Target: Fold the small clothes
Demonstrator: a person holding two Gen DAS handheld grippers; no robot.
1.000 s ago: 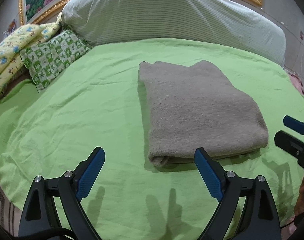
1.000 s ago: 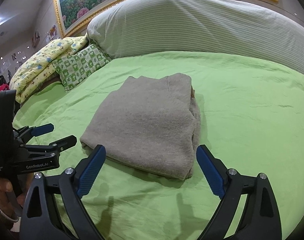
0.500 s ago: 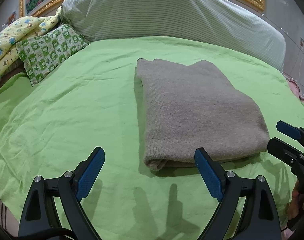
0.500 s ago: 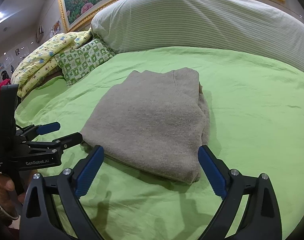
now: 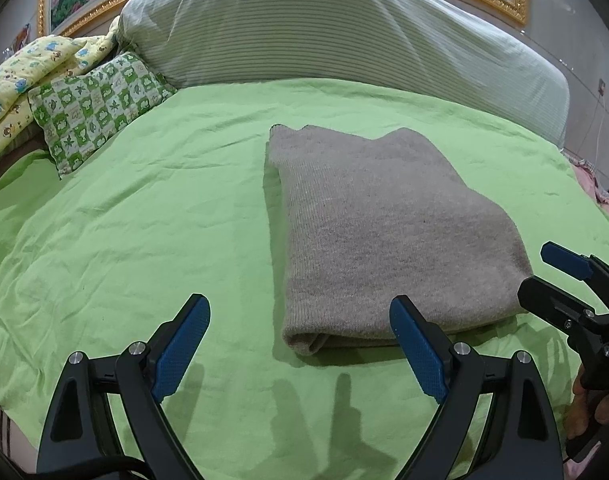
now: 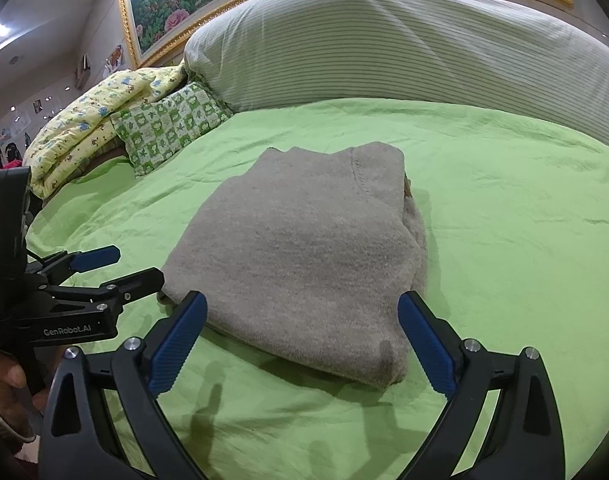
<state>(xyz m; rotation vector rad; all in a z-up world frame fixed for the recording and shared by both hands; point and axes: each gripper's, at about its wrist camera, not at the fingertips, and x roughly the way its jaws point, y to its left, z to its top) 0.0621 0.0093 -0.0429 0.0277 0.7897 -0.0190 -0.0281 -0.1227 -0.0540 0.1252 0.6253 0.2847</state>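
Note:
A grey-brown knitted garment (image 5: 388, 232) lies folded into a thick rectangle on the green bed sheet (image 5: 152, 220); it also shows in the right wrist view (image 6: 304, 256). My left gripper (image 5: 300, 344) is open and empty, just in front of the garment's near left corner. It also shows at the left of the right wrist view (image 6: 116, 266). My right gripper (image 6: 300, 340) is open and empty, just in front of the garment's near edge. It also shows at the right edge of the left wrist view (image 5: 544, 276).
A large striped bolster (image 5: 344, 28) runs along the bed's far side. A green checked pillow (image 5: 96, 108) and a yellow printed quilt (image 5: 20, 76) lie at the far left. Pink cloth (image 5: 596, 184) lies past the right edge.
Both grippers have edged a little closer to the garment's near edge. The garment has not moved and both grippers stay open.

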